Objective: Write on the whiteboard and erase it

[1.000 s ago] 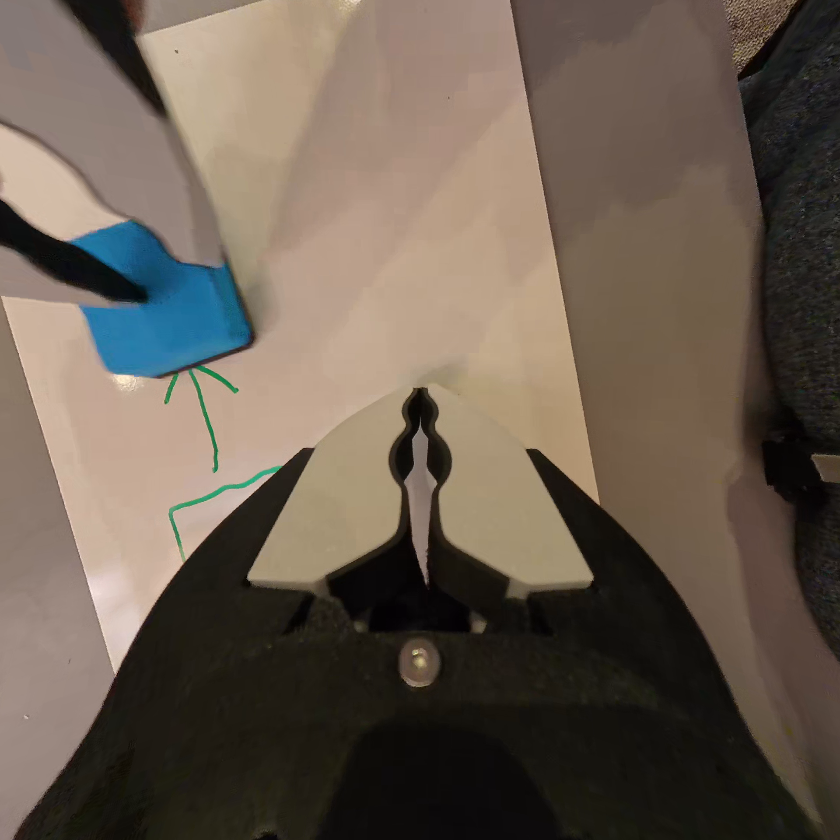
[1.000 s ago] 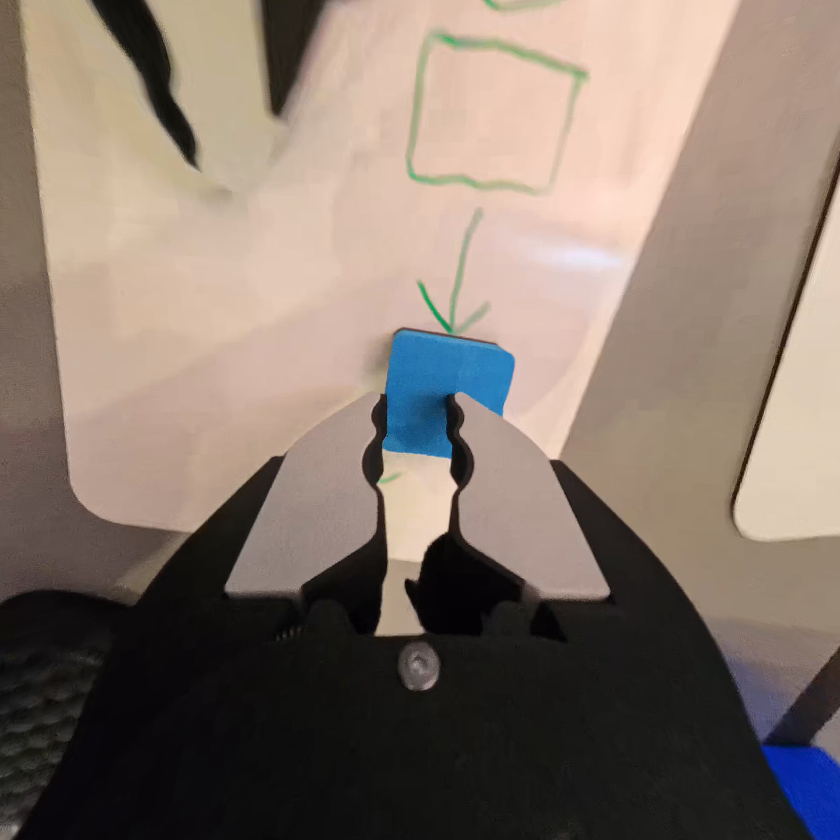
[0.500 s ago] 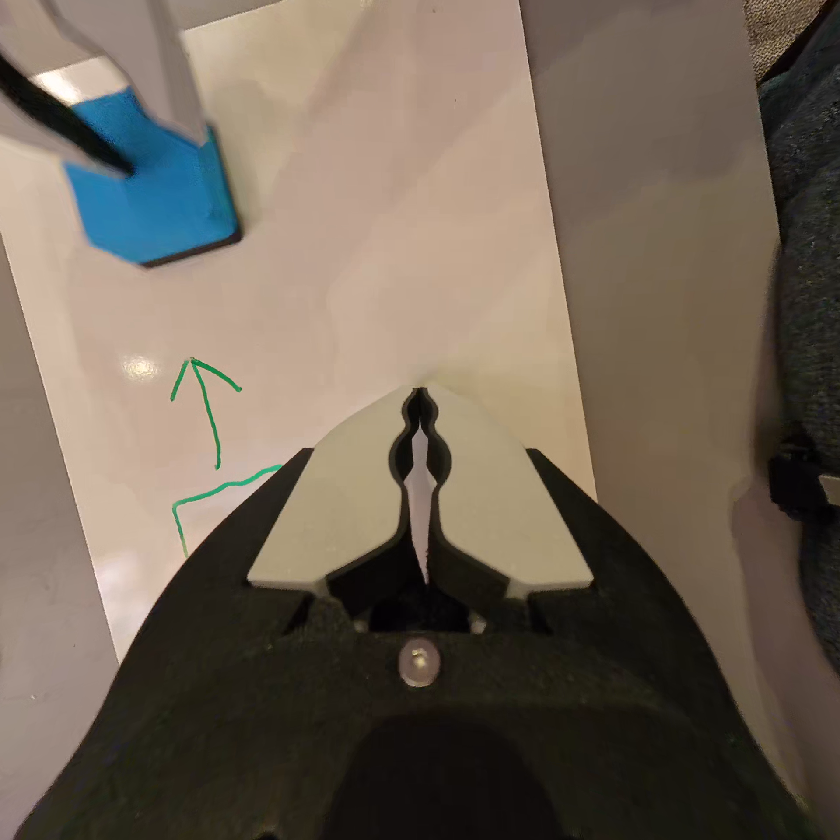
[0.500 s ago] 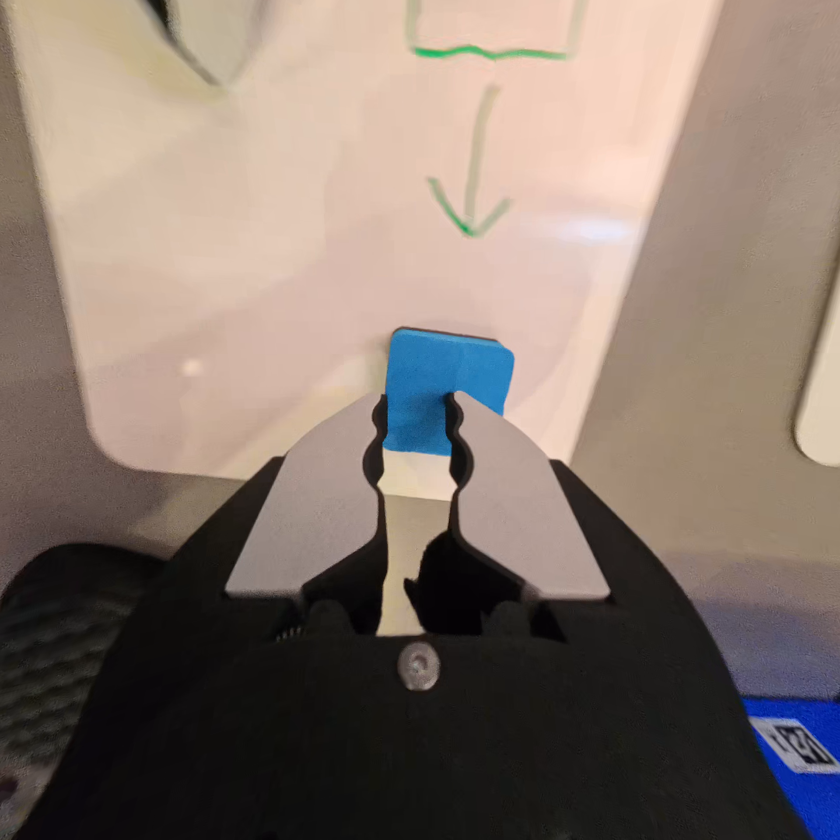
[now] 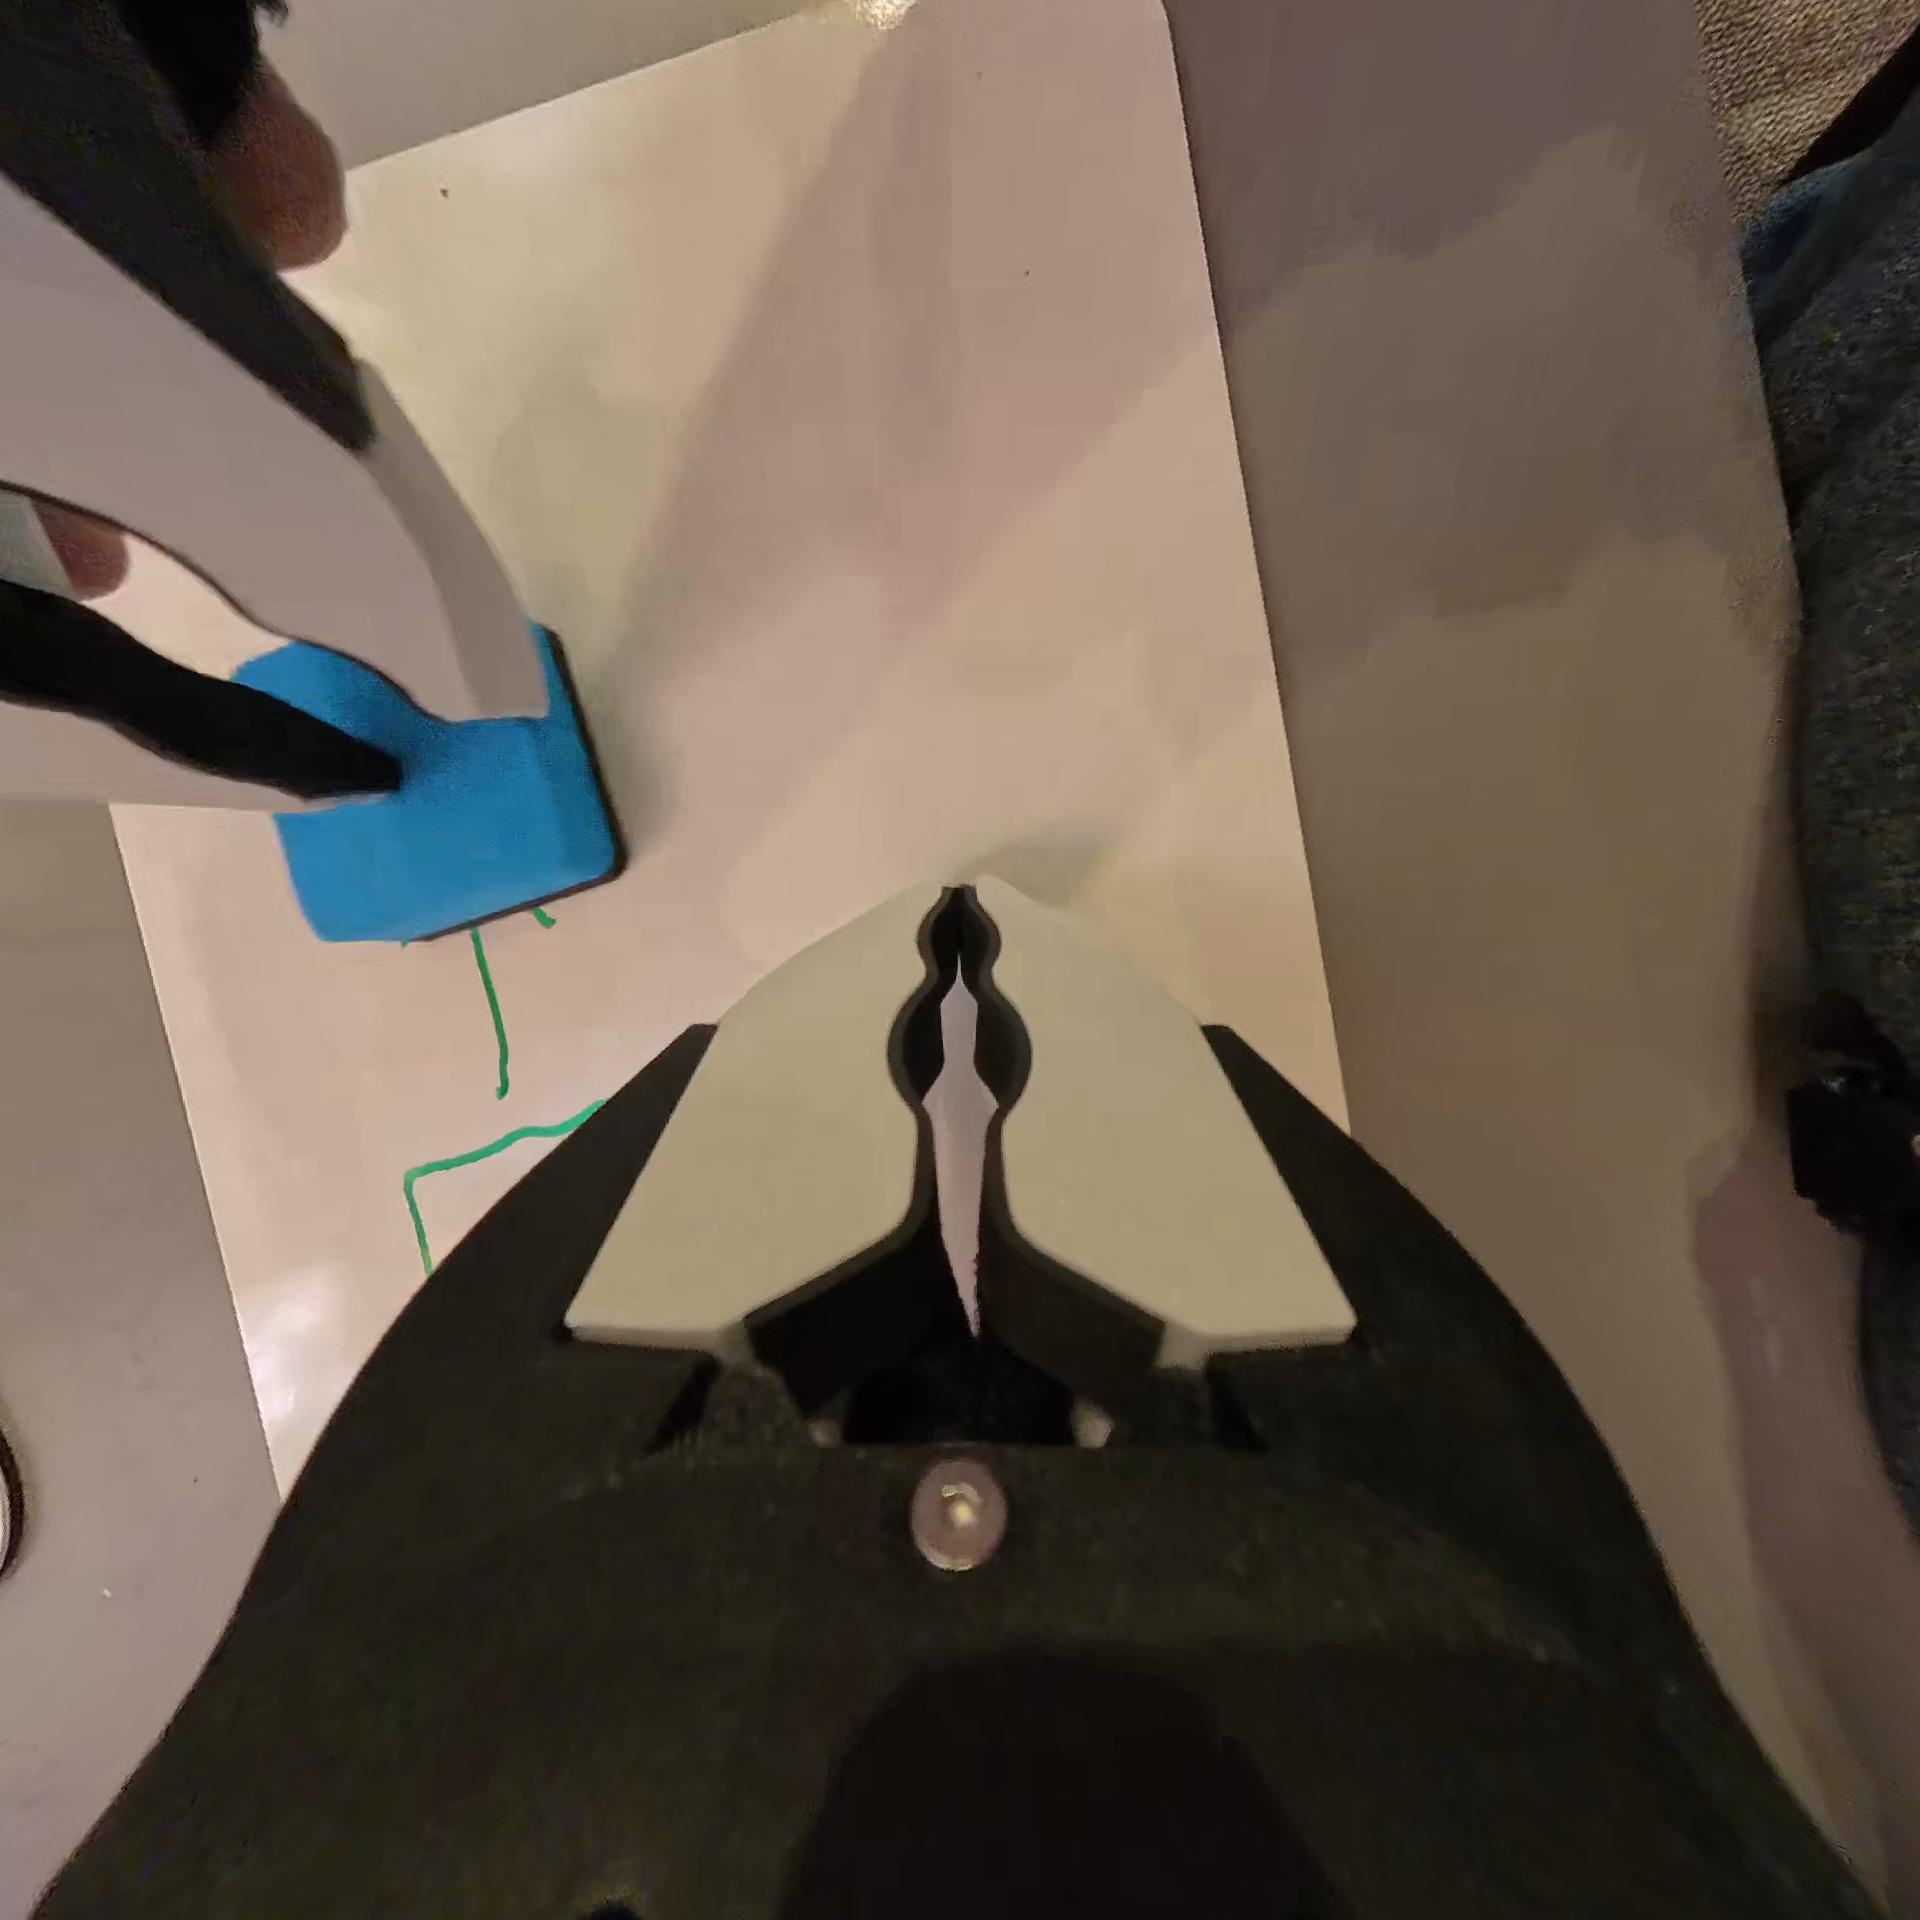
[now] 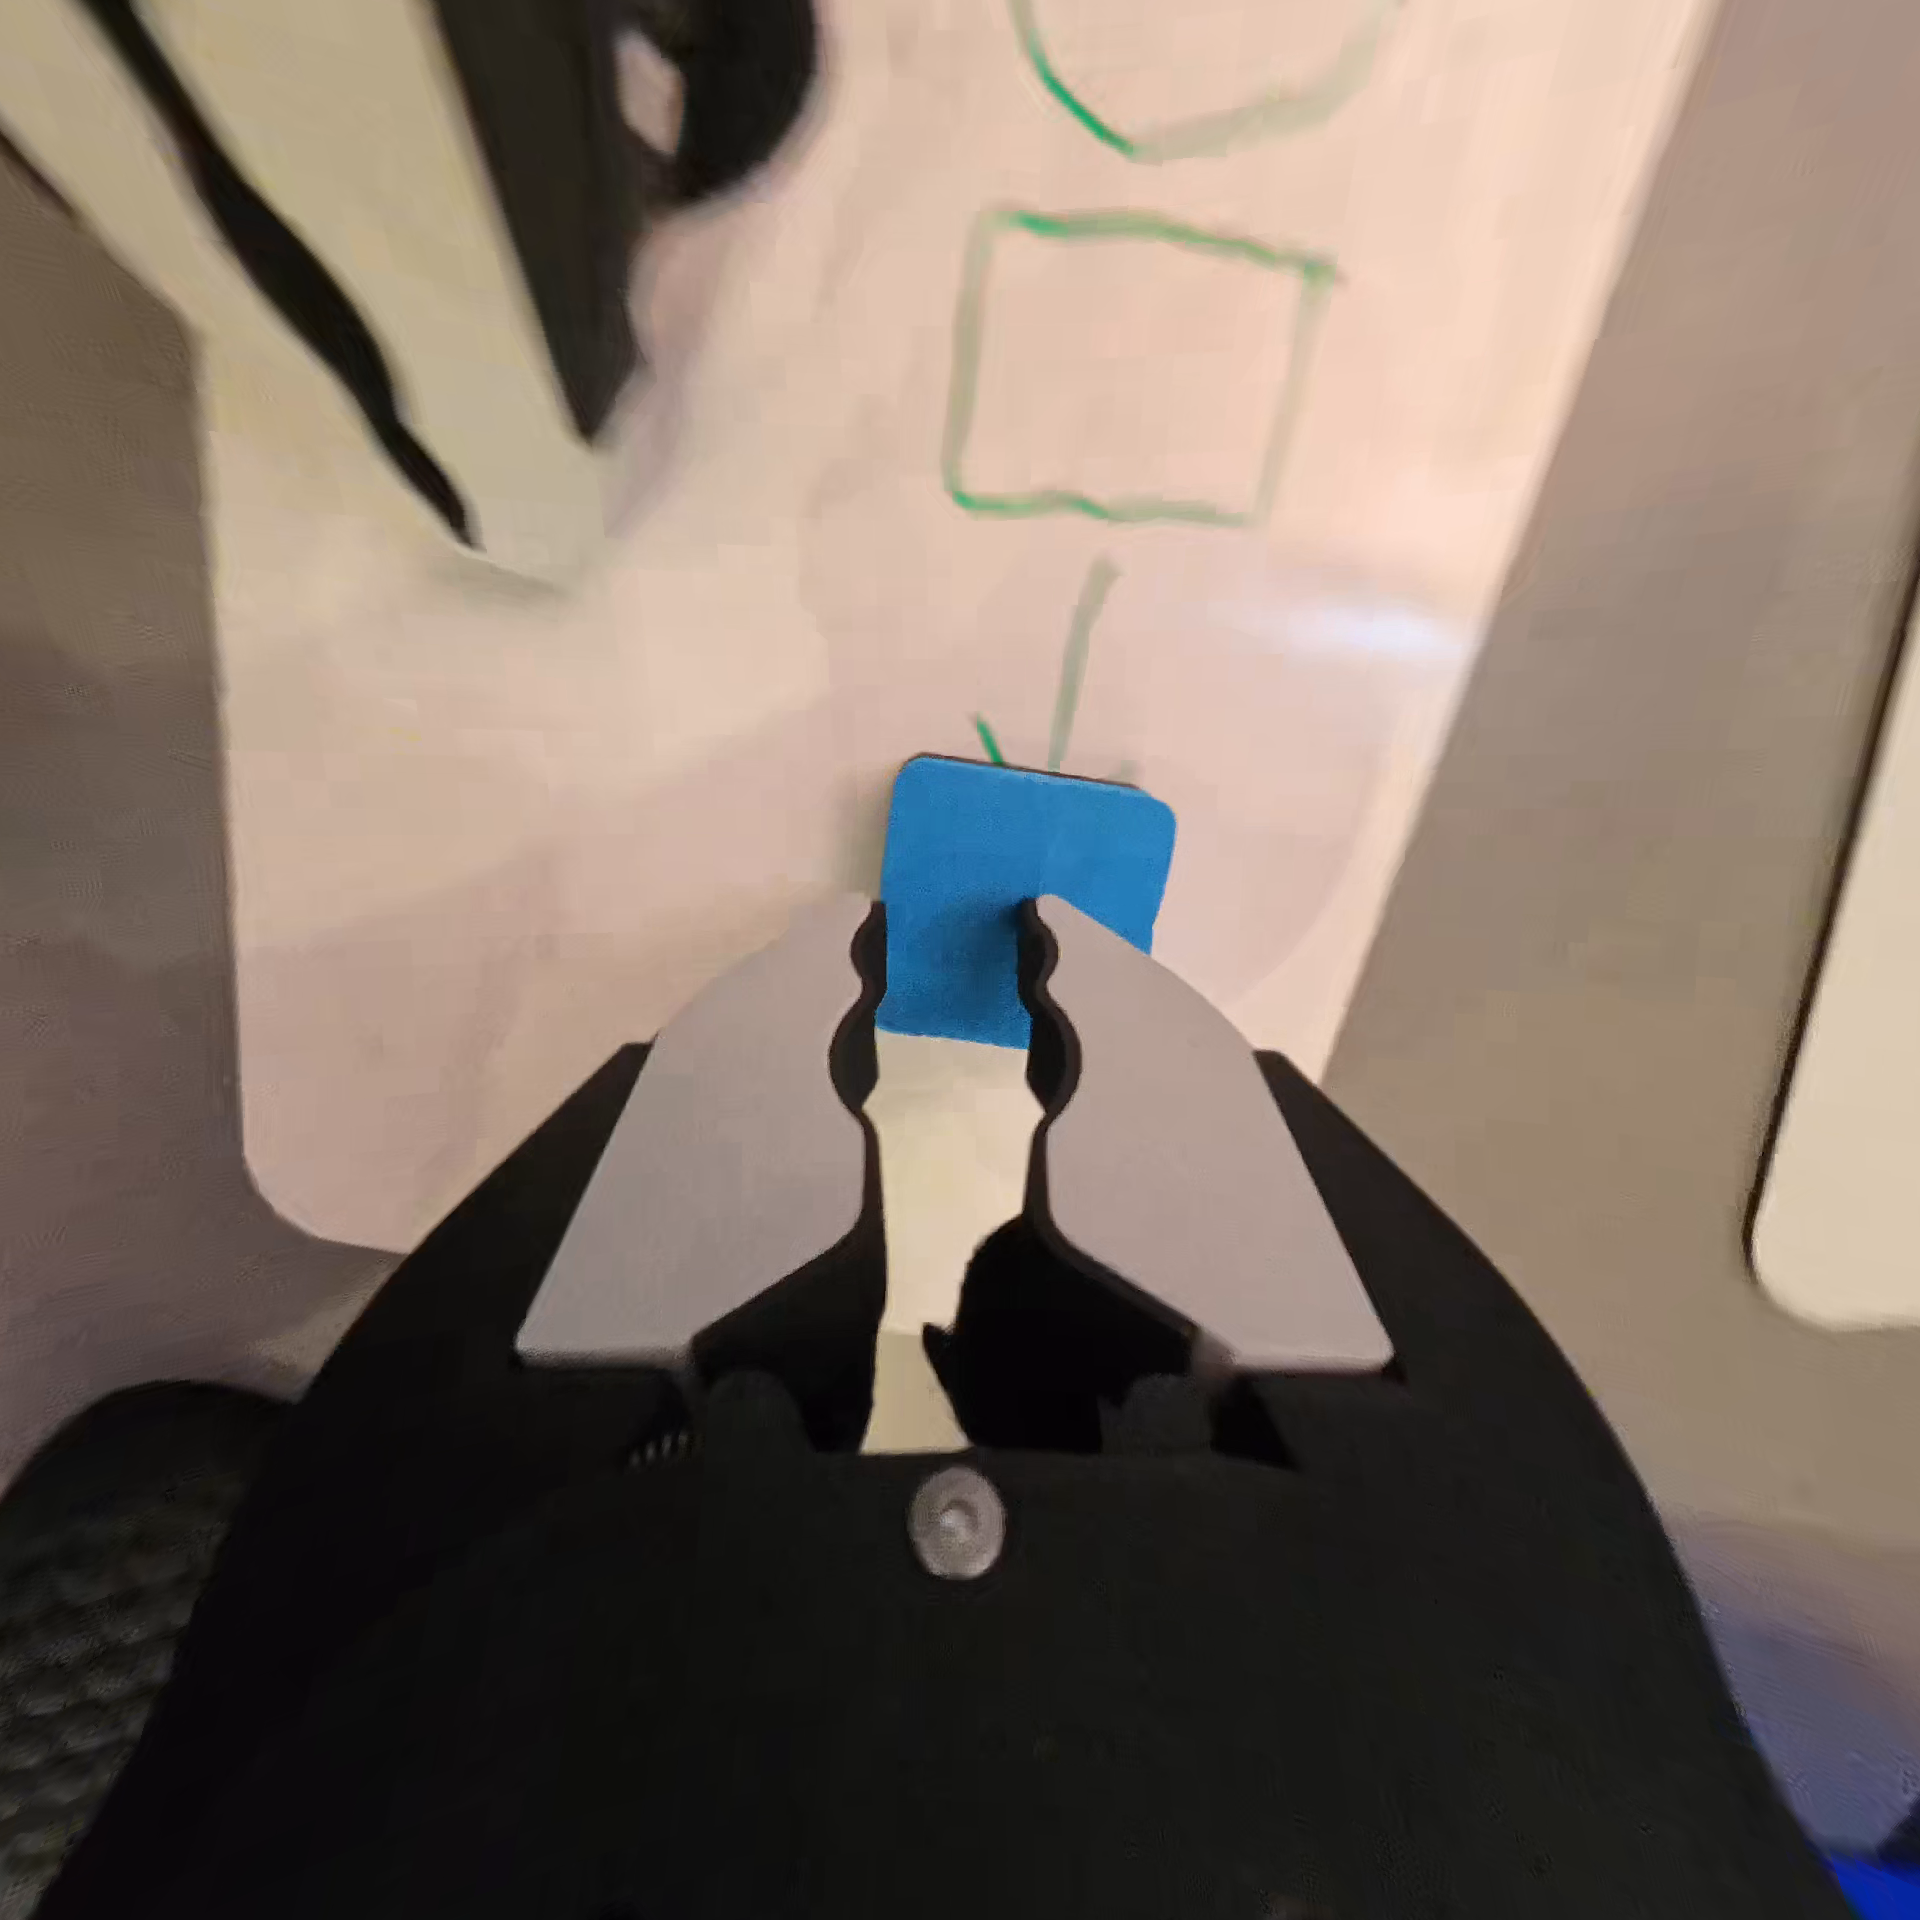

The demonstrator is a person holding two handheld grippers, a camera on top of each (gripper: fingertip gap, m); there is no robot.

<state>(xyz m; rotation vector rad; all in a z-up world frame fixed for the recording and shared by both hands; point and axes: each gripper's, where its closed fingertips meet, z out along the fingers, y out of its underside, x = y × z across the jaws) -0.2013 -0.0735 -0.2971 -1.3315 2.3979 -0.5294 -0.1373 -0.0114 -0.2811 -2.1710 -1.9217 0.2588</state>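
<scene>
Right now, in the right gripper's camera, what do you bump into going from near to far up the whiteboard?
Right gripper → blue eraser it clamps → green arrow → green square → green rounded shape at the top edge.

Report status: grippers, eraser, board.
Right hand-held gripper clamped on blue foam eraser, pressed to white whiteboard. Left hand-held gripper shut, empty. Green arrow and green square remain. Nothing blocking.

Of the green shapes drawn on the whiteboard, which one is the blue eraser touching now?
The arrow. The eraser, clamped in the right gripper, covers its head; the square and the rounded shape lie farther away, untouched.
</scene>
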